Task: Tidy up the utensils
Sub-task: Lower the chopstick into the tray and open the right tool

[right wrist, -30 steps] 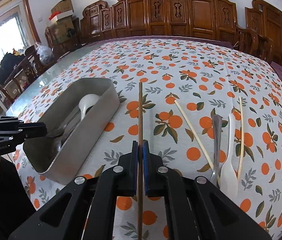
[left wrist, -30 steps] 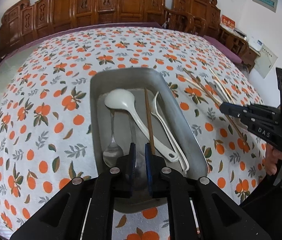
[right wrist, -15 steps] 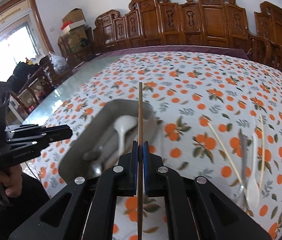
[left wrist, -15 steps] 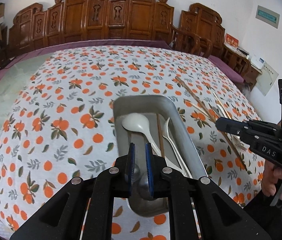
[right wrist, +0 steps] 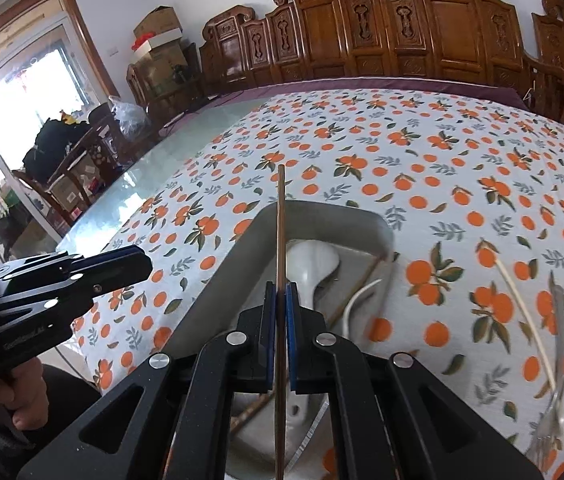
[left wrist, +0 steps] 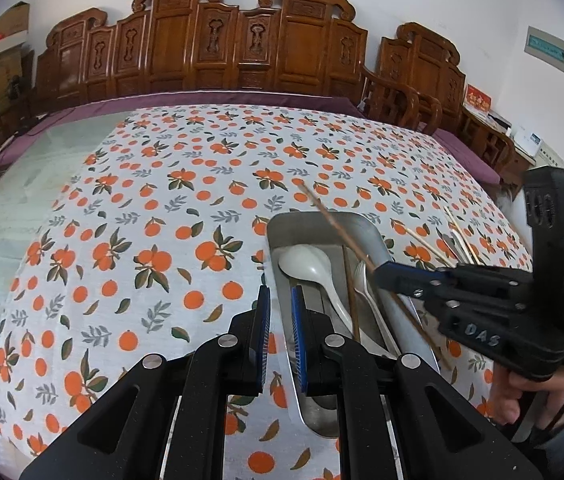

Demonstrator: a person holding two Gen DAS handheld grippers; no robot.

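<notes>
My right gripper is shut on a brown chopstick and holds it over the metal tray. In the left wrist view the right gripper hangs over the tray with the chopstick slanting across it. The tray holds a white ladle, a white fork and another brown chopstick. My left gripper is slightly open and empty above the tray's near left edge.
Pale chopsticks, a metal fork and a white utensil lie on the orange-print tablecloth right of the tray. Carved wooden chairs line the table's far side.
My right gripper carried the brown chopstick left, from the cloth to over the tray. My left gripper drew back and to the left of the tray, still empty.
</notes>
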